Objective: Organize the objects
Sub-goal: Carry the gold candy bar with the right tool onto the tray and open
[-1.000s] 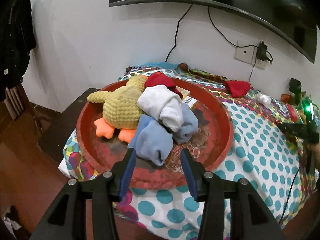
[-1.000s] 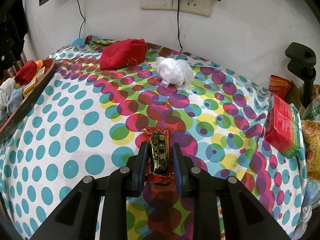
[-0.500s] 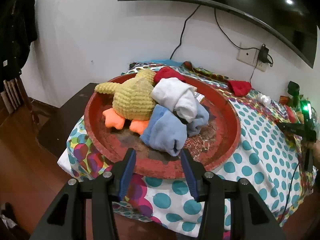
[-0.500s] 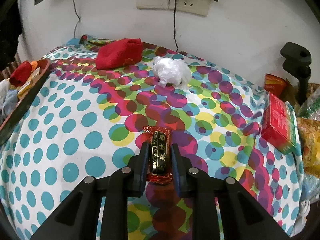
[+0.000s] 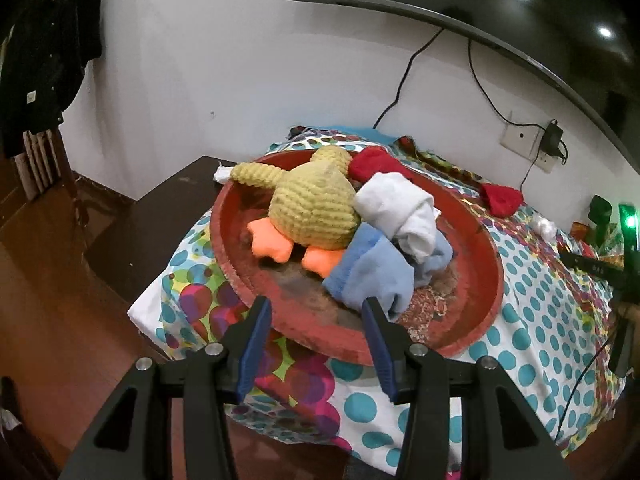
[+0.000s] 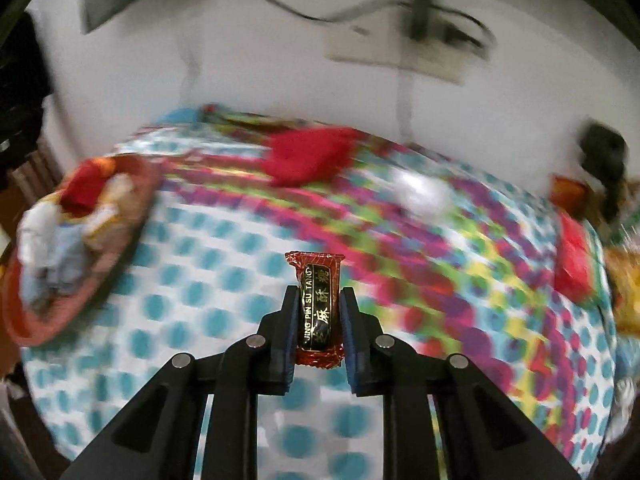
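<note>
A round red tray (image 5: 472, 344) lies on the polka-dot cloth and holds a yellow plush duck (image 5: 312, 204), a white rolled cloth (image 5: 400, 208), a blue cloth (image 5: 368, 276) and a red cloth (image 5: 372, 162). My left gripper (image 5: 316, 316) stands open just before the tray's near rim, nothing between its fingers. In the right wrist view my right gripper (image 6: 319, 304) is shut on a red-and-black candy bar (image 6: 318, 304), lifted above the cloth. The tray (image 6: 60, 316) shows blurred at the left there.
A red cloth (image 6: 308, 156) and a crumpled white bag (image 6: 420, 196) lie near the wall. A red box (image 6: 574, 260) and snack packets sit at the right edge. A dark low cabinet (image 5: 160, 216) stands left of the table. Cables hang from a wall socket (image 5: 524, 140).
My right gripper has closed on the candy bar and lifted it off the cloth, swinging so the tray comes into view. The left gripper has drifted left along the tray's rim.
</note>
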`<state>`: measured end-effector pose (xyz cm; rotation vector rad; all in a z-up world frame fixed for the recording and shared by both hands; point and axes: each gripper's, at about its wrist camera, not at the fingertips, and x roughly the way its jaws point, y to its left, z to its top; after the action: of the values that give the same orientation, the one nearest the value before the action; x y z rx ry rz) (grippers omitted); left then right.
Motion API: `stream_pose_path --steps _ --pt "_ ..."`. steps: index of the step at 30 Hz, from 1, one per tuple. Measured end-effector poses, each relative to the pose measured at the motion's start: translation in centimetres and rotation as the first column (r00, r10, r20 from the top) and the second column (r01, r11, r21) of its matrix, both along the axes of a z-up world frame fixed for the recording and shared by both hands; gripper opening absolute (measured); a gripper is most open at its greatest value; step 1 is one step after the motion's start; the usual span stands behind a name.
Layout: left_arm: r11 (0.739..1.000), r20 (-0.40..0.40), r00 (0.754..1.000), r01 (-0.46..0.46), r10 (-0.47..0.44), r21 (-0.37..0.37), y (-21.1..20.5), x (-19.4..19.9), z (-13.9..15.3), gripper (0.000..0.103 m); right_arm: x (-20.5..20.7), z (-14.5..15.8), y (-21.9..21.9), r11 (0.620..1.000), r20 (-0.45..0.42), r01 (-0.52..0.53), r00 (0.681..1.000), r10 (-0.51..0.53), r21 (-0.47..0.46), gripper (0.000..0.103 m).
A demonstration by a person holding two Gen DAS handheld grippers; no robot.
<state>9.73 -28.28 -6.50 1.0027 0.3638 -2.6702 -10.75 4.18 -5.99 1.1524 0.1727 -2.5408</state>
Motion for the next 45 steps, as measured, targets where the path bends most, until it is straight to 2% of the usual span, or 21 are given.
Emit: stream_pose_path --steps 4,8,10,15,18,27,30,32,33,37,41,43,45 --pt "0.999 0.005 1.0 0.0 0.0 -0.04 0.3 0.0 0.1 0.048 0.7 1.4 -5.4 0.992 0.011 -0.123 0.992 0.124 -0.029 0.019" --pt "1.0 0.019 1.0 -0.016 0.016 0.002 -0.5 0.0 -0.2 0.048 1.4 2.1 -10.6 0.976 0.031 -0.208 0.977 0.21 -0.06 0.019" --pt "0.999 0.018 0.999 -0.03 0.029 0.026 -1.0 0.1 -0.3 0.048 1.4 2.0 -12.6 0.972 0.04 -0.23 0.972 0.232 -0.044 0.019" --pt "0.998 0.002 0.999 -0.035 0.035 0.053 -1.5 0.3 -0.2 0.048 1.1 -0.9 -17.8 0.971 0.112 -0.24 0.965 0.238 0.003 0.019" --pt "0.998 0.008 0.999 -0.033 0.032 0.052 -1.5 0.1 -0.3 0.048 0.8 -1.7 -19.0 0.974 0.14 -0.229 0.964 0.226 -0.001 0.019" --pt "1.0 0.031 0.999 -0.011 0.01 0.022 -0.7 -0.2 -0.6 0.048 0.4 -3.1 -21.3 0.974 0.146 -0.22 0.967 0.209 0.058 0.02" --pt "1.0 0.033 0.999 -0.01 0.01 0.022 -0.7 -0.2 -0.7 0.048 0.4 -3.1 -21.1 0.976 0.138 -0.214 0.968 0.208 0.028 0.021" --pt "1.0 0.015 1.0 -0.02 0.02 0.017 -0.8 0.0 -0.4 0.048 0.7 -2.5 -20.8 0.976 0.105 -0.216 0.971 0.213 0.017 0.032" --pt "1.0 0.004 1.0 -0.02 0.019 0.016 -0.8 0.1 -0.2 0.048 0.9 -2.1 -20.5 0.977 0.082 -0.214 0.974 0.212 0.017 0.041" --pt "1.0 0.003 1.0 -0.021 0.021 0.003 -0.6 0.1 -0.3 0.048 1.5 0.0 -18.0 0.978 0.013 -0.206 0.979 0.206 0.021 0.043" --pt "1.0 0.021 1.0 -0.016 0.017 -0.017 -0.2 -0.2 -0.5 0.048 1.4 1.6 -13.0 0.988 -0.054 -0.149 0.987 0.151 0.042 0.046" --pt "1.0 0.015 1.0 -0.007 0.007 -0.025 0.1 -0.1 -0.3 0.048 0.8 1.8 -9.2 0.995 -0.067 -0.089 0.993 0.092 0.051 0.051" --pt "0.999 0.004 1.0 0.001 -0.001 -0.039 0.5 0.0 0.0 0.048 -0.6 1.7 -5.1 0.999 -0.066 -0.02 0.998 0.023 0.041 0.051"
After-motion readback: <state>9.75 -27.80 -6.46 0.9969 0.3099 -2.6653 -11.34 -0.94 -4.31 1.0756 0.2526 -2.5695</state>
